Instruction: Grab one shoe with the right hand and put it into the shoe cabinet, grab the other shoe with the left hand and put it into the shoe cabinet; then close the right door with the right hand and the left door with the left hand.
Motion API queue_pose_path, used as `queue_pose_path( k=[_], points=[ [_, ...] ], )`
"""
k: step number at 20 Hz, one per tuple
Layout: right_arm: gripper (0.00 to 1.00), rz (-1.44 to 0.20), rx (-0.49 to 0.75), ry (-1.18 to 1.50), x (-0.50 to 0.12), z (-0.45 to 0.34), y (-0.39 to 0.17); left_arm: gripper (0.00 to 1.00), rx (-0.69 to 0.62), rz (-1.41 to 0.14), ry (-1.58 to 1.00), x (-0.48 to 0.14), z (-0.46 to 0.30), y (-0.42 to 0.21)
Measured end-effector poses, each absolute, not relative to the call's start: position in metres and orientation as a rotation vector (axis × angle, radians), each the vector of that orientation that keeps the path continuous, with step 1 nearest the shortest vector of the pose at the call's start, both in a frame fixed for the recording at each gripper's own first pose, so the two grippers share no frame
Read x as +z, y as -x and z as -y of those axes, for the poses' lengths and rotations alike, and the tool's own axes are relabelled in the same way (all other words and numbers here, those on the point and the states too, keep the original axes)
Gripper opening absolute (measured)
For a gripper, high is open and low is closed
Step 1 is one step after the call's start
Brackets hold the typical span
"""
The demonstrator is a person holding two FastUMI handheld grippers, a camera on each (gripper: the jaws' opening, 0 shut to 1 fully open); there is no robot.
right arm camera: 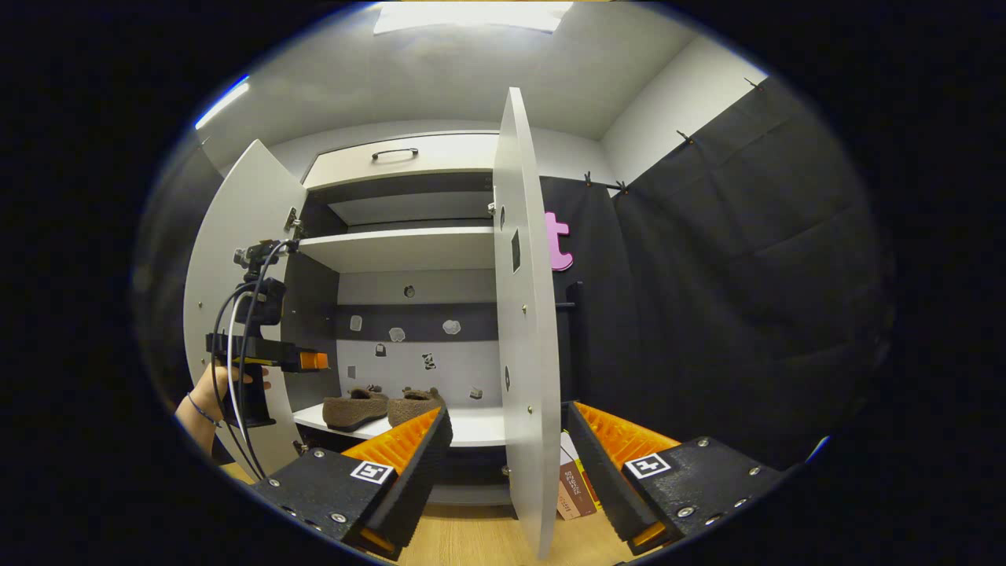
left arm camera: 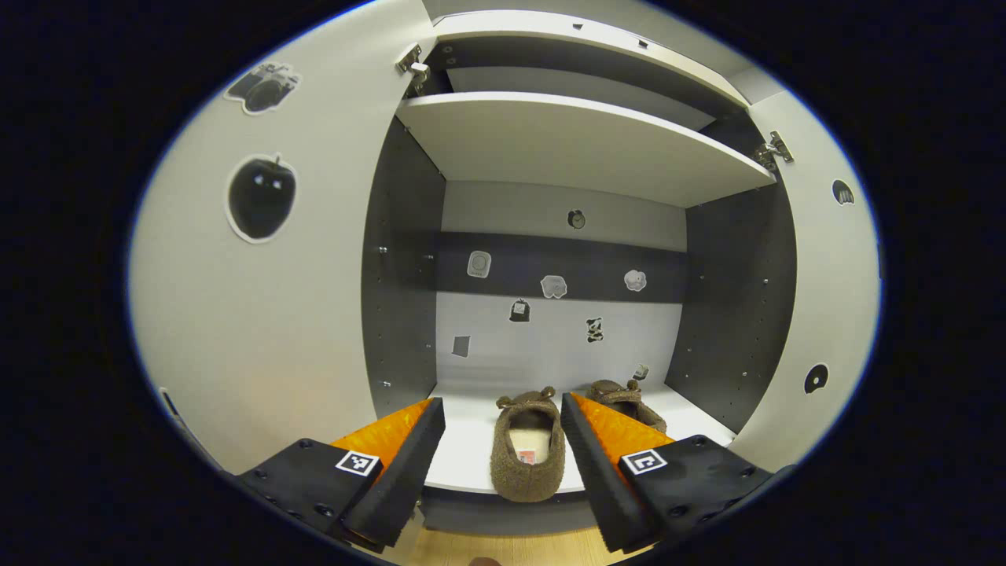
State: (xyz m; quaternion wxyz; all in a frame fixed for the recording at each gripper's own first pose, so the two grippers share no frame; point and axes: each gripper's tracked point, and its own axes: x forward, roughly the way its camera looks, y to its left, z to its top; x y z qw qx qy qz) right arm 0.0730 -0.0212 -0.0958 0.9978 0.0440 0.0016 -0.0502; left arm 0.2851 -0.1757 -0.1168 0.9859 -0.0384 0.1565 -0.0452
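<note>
Over on the left, the left door [left arm camera: 259, 314] stands swung wide, stickers on its inner face. The left gripper [left arm camera: 503, 448] hangs in front of the shoe cabinet [left arm camera: 581, 141] with its fingers spread wide and nothing between them. Framed right in that gap sits the near shoe [left arm camera: 528, 452], heel toward us on the bottom shelf [left arm camera: 471, 440], toe pointing at the back wall. Just beside it to the right, partly behind the right finger, is the second shoe [left arm camera: 625, 397]. So both shoes are in, and to my eye the job has moved on to the doors.

Moving across in the right gripper view: a hand [right arm camera: 216, 393] holds the left gripper out by the left door, both shoes side by side on the shelf, then the right door [right arm camera: 523, 330] seen almost edge-on, standing straight out from the cabinet. The right gripper [right arm camera: 507, 440] has its fingers wide open too, gripping nothing, and the door's edge runs down right between them. Whether either finger touches it, I cannot tell.

Right door goes first by the task's order. I'd say the clean way is to get one finger onto the outer face, near the free edge, and sweep it round toward the cabinet in a smooth arc following the hinge. Keep the left gripper well out of the opening.
</note>
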Motion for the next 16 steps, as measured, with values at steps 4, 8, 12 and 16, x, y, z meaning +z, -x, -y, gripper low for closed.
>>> queue_pose_path(
  k=[4, 8, 12, 16],
  points=[
    [0.92, 0.004, -0.106, -0.055, -0.091, 0.028, -0.058, 0.96, -0.127, -0.269, 0.102, -0.09, 0.173, -0.246],
    [0.92, -0.014, -0.129, -0.024, -0.096, 0.044, -0.048, 0.99, -0.134, -0.221, 0.105, -0.068, 0.162, -0.204],
    [0.92, -0.041, -0.177, 0.0, -0.107, 0.07, -0.049, 0.94, -0.158, -0.161, 0.089, -0.042, 0.148, -0.157],
    [0.92, -0.099, -0.244, 0.007, -0.143, 0.106, -0.059, 0.96, -0.179, -0.13, 0.072, -0.029, 0.132, -0.111]
  ],
)
